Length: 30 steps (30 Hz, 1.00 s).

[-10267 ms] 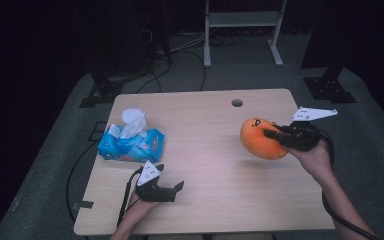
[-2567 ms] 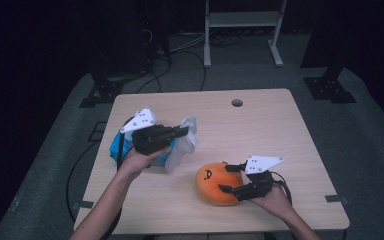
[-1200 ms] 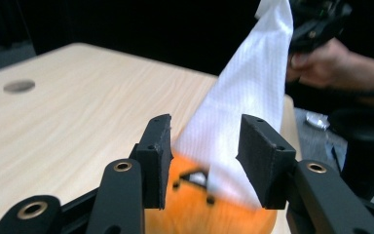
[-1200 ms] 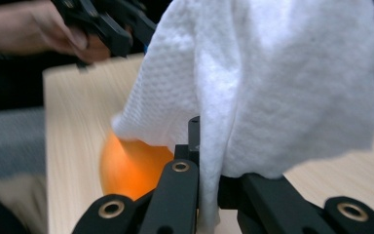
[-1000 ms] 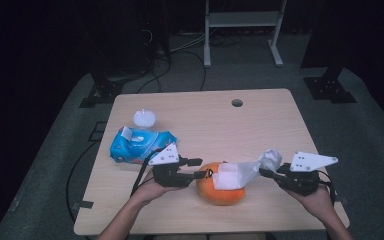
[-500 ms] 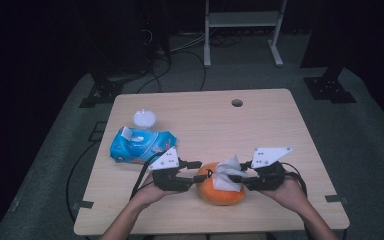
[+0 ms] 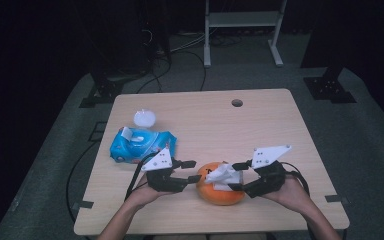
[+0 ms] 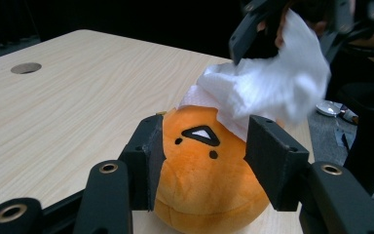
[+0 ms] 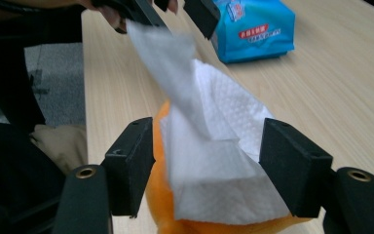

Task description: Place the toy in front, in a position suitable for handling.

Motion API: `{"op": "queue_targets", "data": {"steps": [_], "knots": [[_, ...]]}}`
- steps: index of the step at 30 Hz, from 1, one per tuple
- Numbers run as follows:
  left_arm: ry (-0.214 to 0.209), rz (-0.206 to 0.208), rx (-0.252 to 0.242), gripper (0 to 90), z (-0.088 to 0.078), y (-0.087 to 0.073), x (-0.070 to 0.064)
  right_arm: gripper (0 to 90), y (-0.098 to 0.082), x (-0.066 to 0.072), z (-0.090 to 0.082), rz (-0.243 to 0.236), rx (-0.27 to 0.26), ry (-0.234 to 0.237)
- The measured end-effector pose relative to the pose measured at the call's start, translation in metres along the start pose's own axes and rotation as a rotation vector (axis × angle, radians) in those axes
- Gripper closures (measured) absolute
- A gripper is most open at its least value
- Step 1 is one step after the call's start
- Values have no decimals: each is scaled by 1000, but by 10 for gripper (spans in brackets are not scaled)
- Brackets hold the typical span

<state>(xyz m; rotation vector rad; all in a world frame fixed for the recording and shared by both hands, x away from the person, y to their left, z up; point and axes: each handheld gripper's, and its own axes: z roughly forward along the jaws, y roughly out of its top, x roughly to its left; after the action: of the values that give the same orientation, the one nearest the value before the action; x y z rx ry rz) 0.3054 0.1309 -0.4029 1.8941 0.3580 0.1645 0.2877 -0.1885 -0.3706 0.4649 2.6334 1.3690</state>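
An orange plush toy [image 7: 219, 192] with a small face sits near the table's front edge, and a crumpled white tissue [image 7: 225, 175] lies on top of it. My left gripper [image 7: 195, 171] is at the plush's left side. Its jaws have just been opening and stand open, with the front of the plush [image 8: 199, 180] between the pads [image 8: 152, 161]. My right gripper [image 7: 234, 176] is at the plush's right side. Its jaws have just been opening too. The tissue [image 9: 214, 161] rests loose between them, apart from both pads [image 9: 292, 165].
A blue tissue pack [image 7: 141, 145] lies at the left of the table [image 7: 280, 130], with a round white lump [image 7: 144, 118] just behind it. A cable hole [image 7: 237, 103] is at the back. Cables and a stand's legs are on the floor beyond.
My right gripper moved left to the plush with the tissue, then opened, and the tissue now lies on the plush. The left gripper stayed beside the plush.
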Motion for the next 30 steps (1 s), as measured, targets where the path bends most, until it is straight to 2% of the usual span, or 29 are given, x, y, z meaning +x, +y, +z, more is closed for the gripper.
{"op": "queue_targets", "data": {"steps": [4, 7, 11, 14, 15, 16, 17, 18, 21, 22, 25, 28, 30], "knots": [[4, 4, -2, 473, -1, 1, 0, 358, 5, 2, -11, 8, -56, 25], [7, 7, 3, 470, -1, 1, 0, 370, 10, 1, -7, 18, -69, 23], [2, 12, 11, 466, 1, 1, 1, 379, 11, -2, 10, 33, -23, -23], [-10, 12, 13, 443, 3, 0, 2, 391, 6, -4, 23, 32, 8, -41], [-11, 13, 20, 418, 4, 0, 2, 397, 3, -5, 27, 33, 19, -38], [-15, 10, 32, 337, 5, 0, 2, 422, -3, -3, 34, 14, 49, -53], [-20, 4, 34, 337, 7, -1, 2, 422, -3, -3, 34, 14, 49, -53], [-33, 2, 41, 268, 9, -2, 3, 453, -11, -1, 38, 5, 46, -51], [-70, 10, 69, 233, 17, -3, 2, 486, -18, 0, 40, -2, 26, -35], [-87, 15, 83, 212, 21, -4, 2, 538, -22, 2, 39, -16, 16, -34], [-110, 29, 117, 210, 32, -6, 1, 583, -24, 3, 39, -31, 23, -36], [-134, 16, 141, 233, 41, -10, 3, 633, -25, 2, 35, -27, 27, -26], [-155, 4, 140, 260, 44, -13, 2, 646, -28, 0, 31, -16, 23, -19]]}}
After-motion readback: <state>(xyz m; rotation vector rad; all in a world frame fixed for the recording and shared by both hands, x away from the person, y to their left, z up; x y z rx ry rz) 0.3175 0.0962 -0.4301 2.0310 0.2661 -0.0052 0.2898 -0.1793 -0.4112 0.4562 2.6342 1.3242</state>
